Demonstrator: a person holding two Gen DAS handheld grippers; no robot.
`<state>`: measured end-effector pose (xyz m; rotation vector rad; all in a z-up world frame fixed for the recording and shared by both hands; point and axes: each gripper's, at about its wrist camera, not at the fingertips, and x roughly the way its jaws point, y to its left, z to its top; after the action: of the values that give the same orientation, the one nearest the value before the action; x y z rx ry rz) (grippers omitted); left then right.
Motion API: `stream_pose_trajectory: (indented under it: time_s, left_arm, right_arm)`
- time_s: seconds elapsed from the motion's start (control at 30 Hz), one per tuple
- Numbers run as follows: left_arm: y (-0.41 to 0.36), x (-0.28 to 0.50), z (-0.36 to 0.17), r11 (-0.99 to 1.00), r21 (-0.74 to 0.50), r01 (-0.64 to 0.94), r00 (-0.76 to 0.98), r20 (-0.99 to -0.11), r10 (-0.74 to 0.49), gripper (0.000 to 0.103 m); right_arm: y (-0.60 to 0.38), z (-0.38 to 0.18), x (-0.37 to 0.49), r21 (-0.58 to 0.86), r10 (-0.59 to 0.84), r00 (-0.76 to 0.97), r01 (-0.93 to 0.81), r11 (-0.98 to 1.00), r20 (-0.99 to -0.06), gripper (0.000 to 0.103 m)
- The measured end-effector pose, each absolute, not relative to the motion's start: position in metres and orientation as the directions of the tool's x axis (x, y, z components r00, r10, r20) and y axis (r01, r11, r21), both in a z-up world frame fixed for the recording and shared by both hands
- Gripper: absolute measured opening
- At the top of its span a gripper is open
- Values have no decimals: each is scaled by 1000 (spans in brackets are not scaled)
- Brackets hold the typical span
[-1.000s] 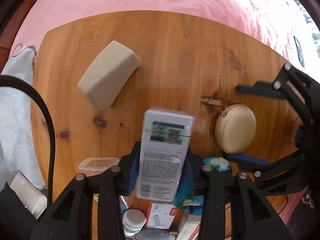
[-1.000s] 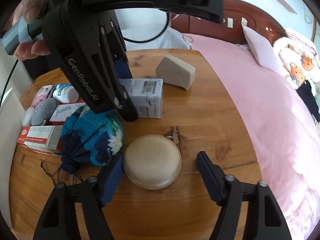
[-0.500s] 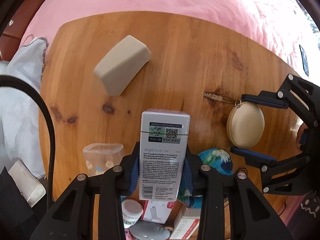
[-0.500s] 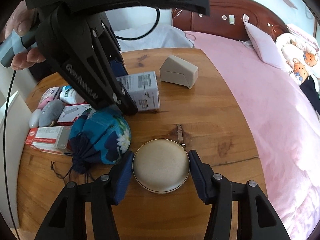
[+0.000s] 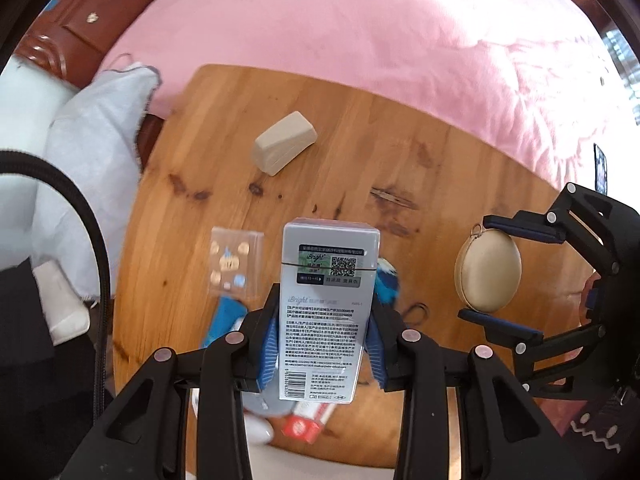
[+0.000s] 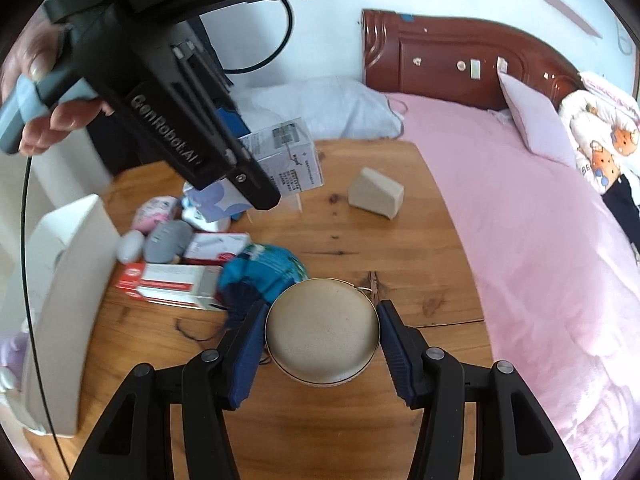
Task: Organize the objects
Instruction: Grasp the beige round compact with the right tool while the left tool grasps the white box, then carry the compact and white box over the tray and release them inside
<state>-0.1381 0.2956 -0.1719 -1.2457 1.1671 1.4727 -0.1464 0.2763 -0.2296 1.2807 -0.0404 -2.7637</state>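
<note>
My left gripper [image 5: 326, 344] clamps its fingers on the grey box [image 5: 326, 304], held above the tabletop [image 5: 400, 152]. My right gripper [image 6: 322, 344] grips the round beige case [image 6: 322, 330], also lifted. Below lie a blue pouch [image 6: 266, 270], red-and-white cartons [image 6: 172, 282] and a beige wedge [image 6: 376, 194].

Left wrist view: straight down from above onto wooden table [image 5: 400, 160]. Right wrist view: slanting down across table toward bed [image 6: 540, 240], close in. Shared: beige wedge case [image 5: 285, 147] [image 6: 376, 193], round case [image 5: 488, 272] [image 6: 322, 332].
</note>
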Motion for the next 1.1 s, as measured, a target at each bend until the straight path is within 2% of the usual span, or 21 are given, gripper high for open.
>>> stream_pose_trajectory:
  time_s: [0.7,0.9,1.1]
  left_arm:
    - [195,-41,-56,-524,143,-840,-304,-924,234,40]
    - [161,-21,-40,-651,108,-751,-350,-902,254,40]
    - [117,-11,-35,-777,96,-622,-406,-889,214,40]
  right_arm:
    - [246,-114,-48,20,-213,-737,262,-965,-642,56]
    - [233,-90,-31,22,-270,-744,325,-945,-611,56]
    - [209,-69,-20,16,-338,-743,404,-915,-577,56]
